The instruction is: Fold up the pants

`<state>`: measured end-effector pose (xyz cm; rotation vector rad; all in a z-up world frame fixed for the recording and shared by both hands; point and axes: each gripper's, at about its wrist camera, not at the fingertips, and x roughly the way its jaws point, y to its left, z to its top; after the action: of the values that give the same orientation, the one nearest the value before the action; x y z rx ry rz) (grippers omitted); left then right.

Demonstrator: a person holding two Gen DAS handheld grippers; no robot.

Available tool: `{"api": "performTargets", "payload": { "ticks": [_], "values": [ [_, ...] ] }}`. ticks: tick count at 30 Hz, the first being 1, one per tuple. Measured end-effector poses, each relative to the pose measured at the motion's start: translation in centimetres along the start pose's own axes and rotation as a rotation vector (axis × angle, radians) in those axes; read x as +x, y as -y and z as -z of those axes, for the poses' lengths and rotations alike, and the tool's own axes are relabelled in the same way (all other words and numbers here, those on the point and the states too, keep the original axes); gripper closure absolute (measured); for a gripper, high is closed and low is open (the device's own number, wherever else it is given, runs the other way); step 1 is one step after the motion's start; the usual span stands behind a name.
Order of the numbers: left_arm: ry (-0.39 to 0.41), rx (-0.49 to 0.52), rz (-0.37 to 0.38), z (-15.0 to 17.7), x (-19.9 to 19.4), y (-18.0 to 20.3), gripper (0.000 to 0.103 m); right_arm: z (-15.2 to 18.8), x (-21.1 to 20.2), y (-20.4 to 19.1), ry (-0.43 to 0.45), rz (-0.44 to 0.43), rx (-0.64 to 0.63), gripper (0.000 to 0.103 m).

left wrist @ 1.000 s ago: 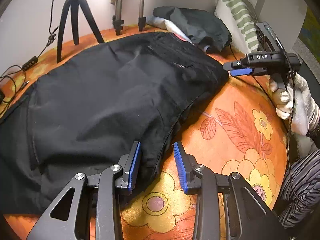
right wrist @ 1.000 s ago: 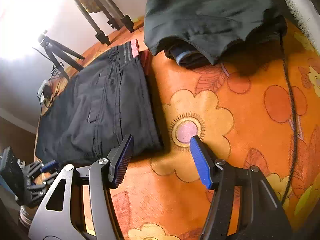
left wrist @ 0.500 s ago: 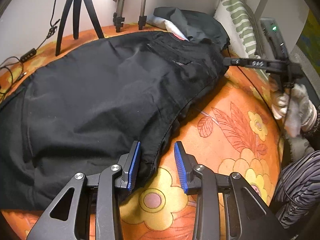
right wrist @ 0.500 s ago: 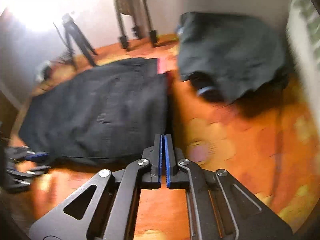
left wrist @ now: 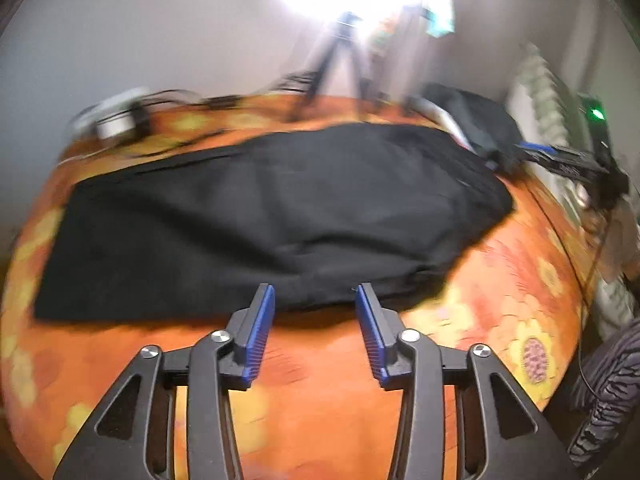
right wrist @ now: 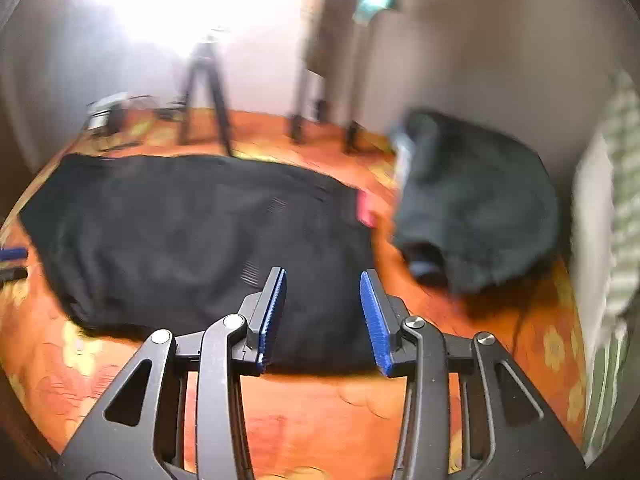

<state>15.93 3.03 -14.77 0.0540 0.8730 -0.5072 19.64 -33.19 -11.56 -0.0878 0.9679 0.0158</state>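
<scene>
The pants, black and laid flat, are seen in the left wrist view spread across an orange flowered cover, their near edge lying just beyond the fingertips of the left hand-held gripper. Its jaws are parted and have just been opening; only the pants' edge and the cover are seen through the gap, and nothing is gripped. The blue pads are bare. At the far right the right hand-held gripper is seen blurred, raised over the waist end of the pants, and whether it touches cloth cannot be told from here. Behind it a second heap of dark clothing is seen, and a tripod stands at the back under a bright glare.

In the right wrist view the pants are shown filling the left and middle, with a pink patch at the waist corner. The right hand-held gripper is held above the near waist edge, jaws parted and just opened from a shut state, with no cloth pinched between the pads. The dark clothing heap lies to the right, just apart from the pants, and a green striped pillow is seen at the right edge. The picture is blurred.
</scene>
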Motion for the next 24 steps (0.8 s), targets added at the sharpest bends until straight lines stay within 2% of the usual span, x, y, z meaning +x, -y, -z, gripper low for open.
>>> {"api": "performTargets", "payload": {
  "ticks": [7,10,13,16,19,24],
  "values": [
    [0.036,-0.18,-0.173,1.8,-3.1,-7.8,0.062,-2.4,0.1,-9.0,0.048,-0.128,-0.188,0.056],
    [0.052,-0.203,-0.249,2.5,-4.0,-9.3,0.062,-3.3,0.6,-12.3,0.052,-0.19,-0.228,0.056],
    [0.062,-0.214,-0.315,2.9,-4.6,-10.3,0.049,-4.5,1.2,-15.3,0.055,-0.242,-0.248,0.055],
    [0.076,-0.226,-0.383,3.3,-5.0,-11.3,0.045,-5.5,1.6,-18.2,0.062,-0.283,-0.271,0.055],
    [0.076,-0.241,-0.429,3.6,-4.8,-12.4,0.036,-6.5,2.1,-21.3,0.079,-0.336,-0.299,0.054],
    [0.055,-0.308,-0.421,4.1,-3.9,-14.6,0.036,-7.9,2.8,-26.9,0.094,-0.416,-0.384,0.03]
  ]
}}
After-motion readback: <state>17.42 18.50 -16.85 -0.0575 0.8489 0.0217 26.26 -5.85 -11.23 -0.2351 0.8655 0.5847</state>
